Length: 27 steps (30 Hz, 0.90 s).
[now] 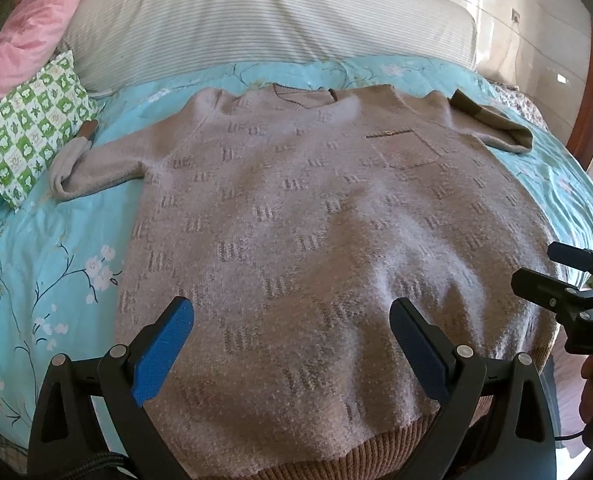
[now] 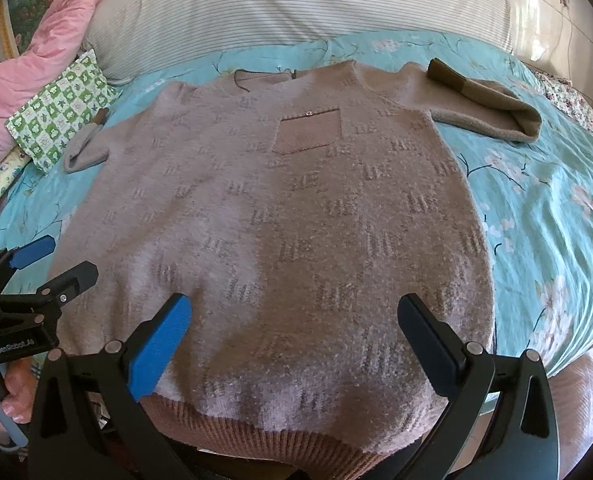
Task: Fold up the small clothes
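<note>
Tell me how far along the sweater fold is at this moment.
Done: the sweater lies spread flat, front up, on the floral bedspread; both sleeves lie bent back on themselves, not folded over the body. In hand: nothing; the left gripper and right gripper are open over the hem. Left: every fold.
</note>
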{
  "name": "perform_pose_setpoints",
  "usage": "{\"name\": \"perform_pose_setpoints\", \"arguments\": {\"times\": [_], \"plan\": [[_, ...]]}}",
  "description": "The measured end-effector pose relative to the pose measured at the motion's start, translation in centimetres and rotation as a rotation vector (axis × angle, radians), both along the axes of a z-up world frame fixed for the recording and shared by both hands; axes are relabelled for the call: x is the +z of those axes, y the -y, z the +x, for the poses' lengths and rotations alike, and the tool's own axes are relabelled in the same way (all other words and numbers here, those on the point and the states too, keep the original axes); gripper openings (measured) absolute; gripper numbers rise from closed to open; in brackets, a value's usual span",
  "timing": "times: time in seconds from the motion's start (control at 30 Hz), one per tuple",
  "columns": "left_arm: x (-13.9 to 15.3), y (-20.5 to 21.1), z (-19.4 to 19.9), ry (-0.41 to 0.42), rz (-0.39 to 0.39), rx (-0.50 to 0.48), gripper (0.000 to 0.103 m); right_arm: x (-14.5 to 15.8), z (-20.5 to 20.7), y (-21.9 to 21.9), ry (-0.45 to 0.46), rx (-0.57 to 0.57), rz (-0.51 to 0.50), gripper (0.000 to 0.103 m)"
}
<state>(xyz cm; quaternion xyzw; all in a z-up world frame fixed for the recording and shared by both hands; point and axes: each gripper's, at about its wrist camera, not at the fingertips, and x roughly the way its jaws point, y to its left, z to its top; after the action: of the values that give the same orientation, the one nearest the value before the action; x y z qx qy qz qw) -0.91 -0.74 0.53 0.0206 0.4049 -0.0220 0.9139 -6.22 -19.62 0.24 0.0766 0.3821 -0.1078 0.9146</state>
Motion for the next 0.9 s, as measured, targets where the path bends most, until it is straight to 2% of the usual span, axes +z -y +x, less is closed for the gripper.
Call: {"name": "perform_pose_setpoints", "arguments": {"times": [0.23,0.6,0.77,0.9], "plan": [[-0.09,-0.11,0.12,-0.016,0.000,0.004,0.099,-0.05,0.05,-0.18,0.017,0.004,-0.015,0.103],[-0.15,-0.01,0.27,-0.005,0.009,0.001,0.099,-0.06,0.40,-0.15,-0.024,0.001,0.014,0.103],[-0.18,0.19,0.32,0.007,0.044,0.003,0.099,0.00,0.29,-0.12,-0.017,0.006,0.020,0.103],[-0.25,0.26,0.40,-0.004,0.005,0.005,0.099,0.04,0.33,0.01,-0.013,0.006,0.024,0.103]]}}
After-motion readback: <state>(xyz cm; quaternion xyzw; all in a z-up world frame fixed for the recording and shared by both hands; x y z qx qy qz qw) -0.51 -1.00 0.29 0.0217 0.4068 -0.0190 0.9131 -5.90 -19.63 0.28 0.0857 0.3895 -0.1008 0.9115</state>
